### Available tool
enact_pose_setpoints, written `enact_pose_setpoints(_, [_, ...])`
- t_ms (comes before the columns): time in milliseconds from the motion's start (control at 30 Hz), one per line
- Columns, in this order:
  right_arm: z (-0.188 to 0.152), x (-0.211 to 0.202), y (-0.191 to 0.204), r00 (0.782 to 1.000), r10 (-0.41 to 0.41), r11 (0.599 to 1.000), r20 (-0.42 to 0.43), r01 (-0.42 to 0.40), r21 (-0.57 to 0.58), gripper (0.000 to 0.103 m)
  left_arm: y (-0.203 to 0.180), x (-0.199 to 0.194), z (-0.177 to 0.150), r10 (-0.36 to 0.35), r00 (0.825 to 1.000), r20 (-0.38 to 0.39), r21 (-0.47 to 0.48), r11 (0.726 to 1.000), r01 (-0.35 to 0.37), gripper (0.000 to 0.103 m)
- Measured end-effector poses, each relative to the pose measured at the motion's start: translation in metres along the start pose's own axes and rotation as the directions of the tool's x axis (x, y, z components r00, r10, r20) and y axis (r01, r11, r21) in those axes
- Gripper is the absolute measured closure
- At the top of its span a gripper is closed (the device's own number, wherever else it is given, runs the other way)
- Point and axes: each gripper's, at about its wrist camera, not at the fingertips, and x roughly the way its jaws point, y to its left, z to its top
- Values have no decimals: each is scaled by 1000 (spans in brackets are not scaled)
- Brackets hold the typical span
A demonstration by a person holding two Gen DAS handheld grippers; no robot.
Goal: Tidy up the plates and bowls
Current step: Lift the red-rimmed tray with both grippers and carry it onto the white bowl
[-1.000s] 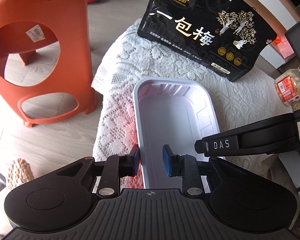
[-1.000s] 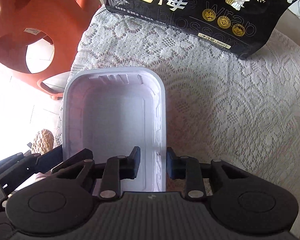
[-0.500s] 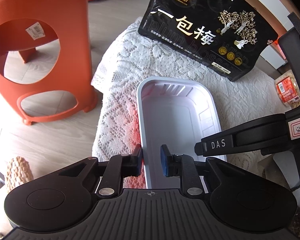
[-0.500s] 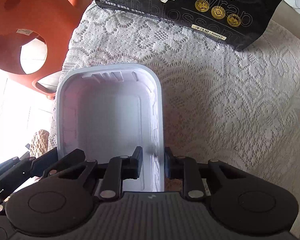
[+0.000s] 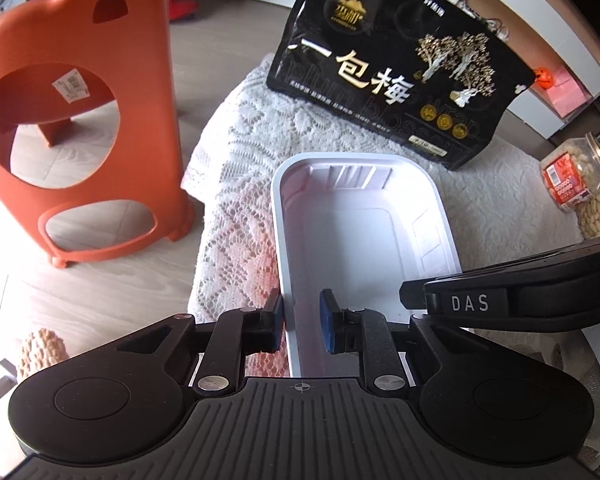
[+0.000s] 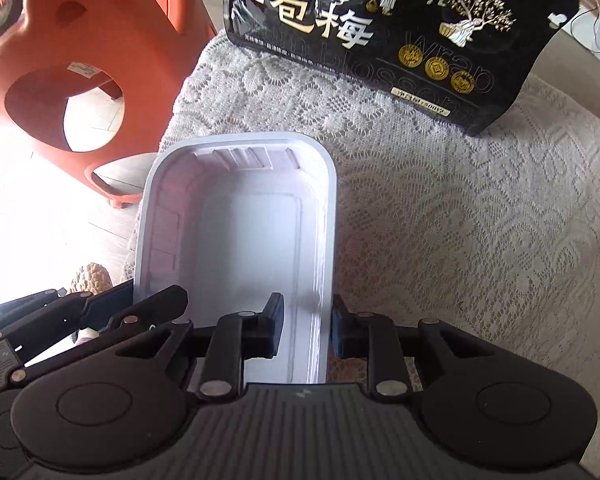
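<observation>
A white rectangular plastic tray point(image 5: 364, 232) lies on a lace-covered table point(image 5: 252, 148); it also shows in the right wrist view point(image 6: 244, 220). My left gripper point(image 5: 301, 324) straddles the tray's left wall near its near end, one pad outside, one inside, with a small gap to the wall. My right gripper point(image 6: 306, 330) straddles the tray's right wall the same way, jaws narrowed but with gaps showing. The right gripper's body point(image 5: 512, 300) shows in the left wrist view, and the left gripper's fingers point(image 6: 100, 308) show in the right wrist view.
A large black snack bag point(image 5: 396, 68) stands behind the tray, also in the right wrist view point(image 6: 400, 28). An orange plastic stool point(image 5: 80, 120) stands on the floor to the left. A jar of nuts point(image 5: 580, 188) sits at the right. The lace cloth point(image 6: 480, 220) stretches right of the tray.
Both grippers have narrowed around the tray's side walls. The tray and table look closer and the view has shifted slightly.
</observation>
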Motion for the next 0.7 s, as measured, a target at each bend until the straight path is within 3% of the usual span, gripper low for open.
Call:
enact_pose_setpoints(200, [-25,-61,-16,991,61,998,122,-64,19,81,-27,-70,-4,-74,993,90,64,996,69,82])
enact_pose_setpoints(367, [-67,-128,-39,965,151,988,216,-157,8,81,-57,-132,-21,-144,976,165,123,985,125,79])
enact_pose_setpoints(500, [-110,-170,-58,944,160,987,289,-155,-40,81,-81,-150,-43,-211,965,158,134,973,190,77])
enact_pose_setpoints(700, [-166,-180,-102,948,175,982,265,-188,26,81,-123,-143,-85,-242,967,80,198,955,222,77])
